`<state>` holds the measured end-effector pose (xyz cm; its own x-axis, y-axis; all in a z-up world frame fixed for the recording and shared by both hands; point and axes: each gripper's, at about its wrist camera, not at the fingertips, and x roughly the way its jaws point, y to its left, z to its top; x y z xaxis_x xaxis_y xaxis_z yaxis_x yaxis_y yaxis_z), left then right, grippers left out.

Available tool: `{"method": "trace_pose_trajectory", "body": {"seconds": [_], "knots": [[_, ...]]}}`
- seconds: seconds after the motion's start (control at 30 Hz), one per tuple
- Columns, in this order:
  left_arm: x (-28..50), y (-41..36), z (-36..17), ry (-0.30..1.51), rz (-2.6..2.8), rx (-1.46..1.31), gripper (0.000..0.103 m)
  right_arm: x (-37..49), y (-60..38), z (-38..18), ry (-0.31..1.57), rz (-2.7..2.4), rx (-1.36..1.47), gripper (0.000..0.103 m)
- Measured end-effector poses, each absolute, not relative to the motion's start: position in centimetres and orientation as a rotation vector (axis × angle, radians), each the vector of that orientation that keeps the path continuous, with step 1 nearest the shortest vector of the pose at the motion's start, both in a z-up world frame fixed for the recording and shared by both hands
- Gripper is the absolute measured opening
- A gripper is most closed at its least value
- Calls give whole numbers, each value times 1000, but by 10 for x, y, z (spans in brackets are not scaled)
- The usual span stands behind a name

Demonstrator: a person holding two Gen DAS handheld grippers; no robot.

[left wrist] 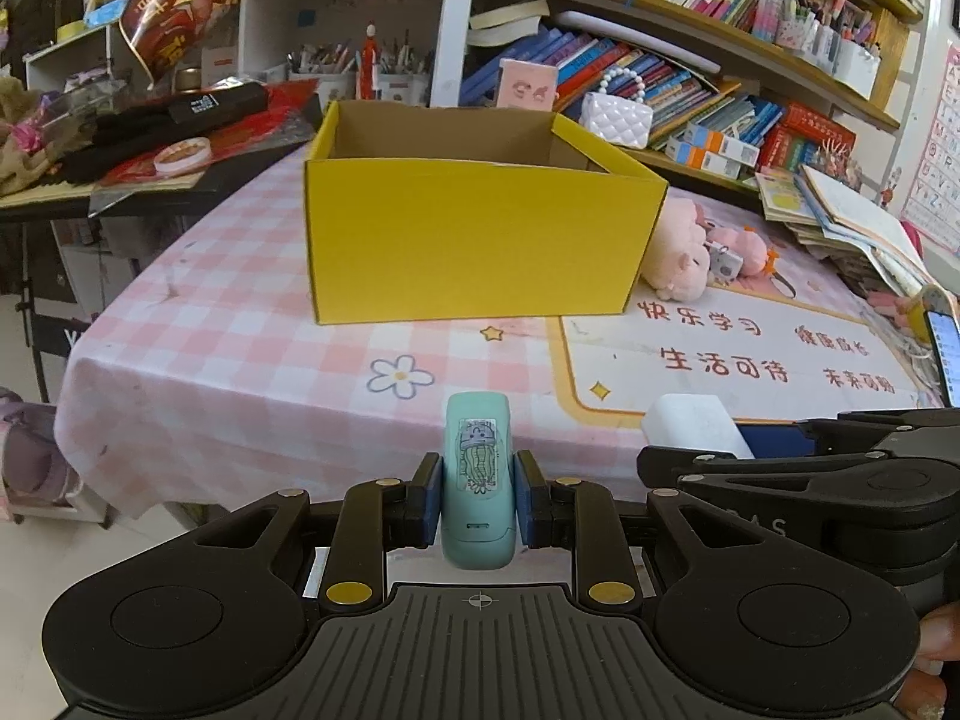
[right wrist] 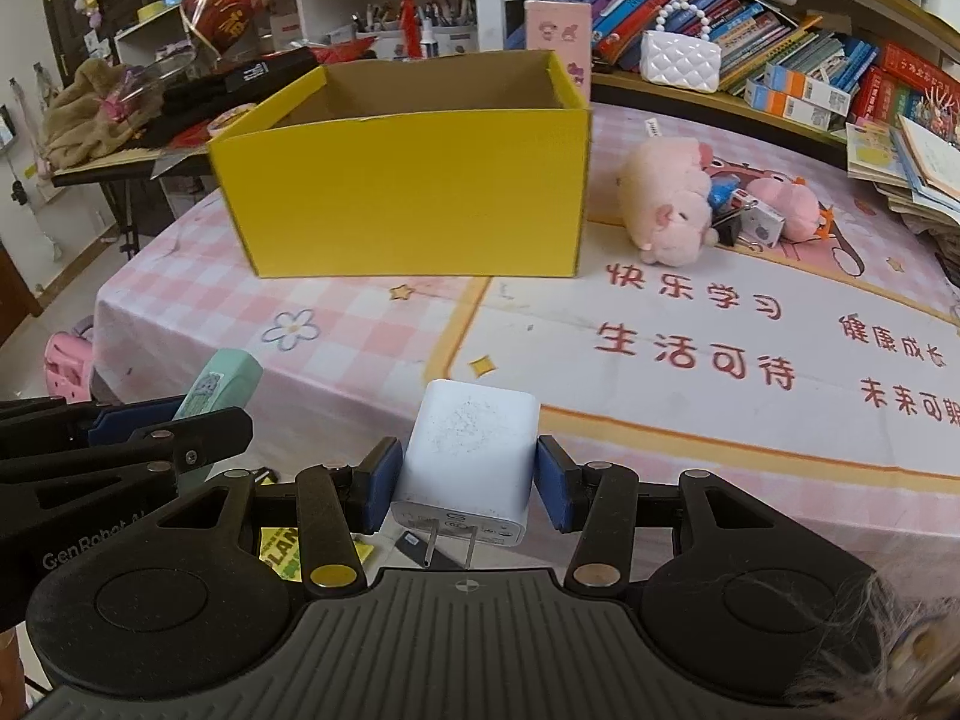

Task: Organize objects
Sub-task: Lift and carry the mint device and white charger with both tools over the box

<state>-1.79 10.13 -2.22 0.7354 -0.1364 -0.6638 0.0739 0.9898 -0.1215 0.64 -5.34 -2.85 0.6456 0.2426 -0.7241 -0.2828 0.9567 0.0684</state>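
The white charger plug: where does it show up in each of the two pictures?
Left wrist view: the white charger plug peeks in low on the right, above the other tongs.
Right wrist view: low centre, white charger plug clamped between blue pads, prongs toward the camera.
Shared landmark: the yellow box behind.

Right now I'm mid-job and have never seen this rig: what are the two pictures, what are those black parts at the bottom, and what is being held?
There is no robot arm: a person carries a hand-held gripper in each hand, and each has a camera looking forward along its two fingers.

The left wrist view shows the left gripper shut on a small mint-green device with a sticker on it.

The right wrist view shows the right gripper shut on a white plug-in charger, prongs pointing back at the camera.

Ahead, on a pink checked tablecloth, stands an open yellow box. No contents are visible from here. A pink plush toy lies to its right.
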Motion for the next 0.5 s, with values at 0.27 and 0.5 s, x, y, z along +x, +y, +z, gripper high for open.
{"method": "trace_pose_trajectory", "body": {"seconds": [0.27, 0.5], "knots": [[-27, 120, -18, 714, -102, -97, 23, -4, -31, -24, 797, 327, -77, 45], [-7, 126, 4, 626, -103, -113, 23, 7, -31, -5, 725, 309, -74, 45]]}}
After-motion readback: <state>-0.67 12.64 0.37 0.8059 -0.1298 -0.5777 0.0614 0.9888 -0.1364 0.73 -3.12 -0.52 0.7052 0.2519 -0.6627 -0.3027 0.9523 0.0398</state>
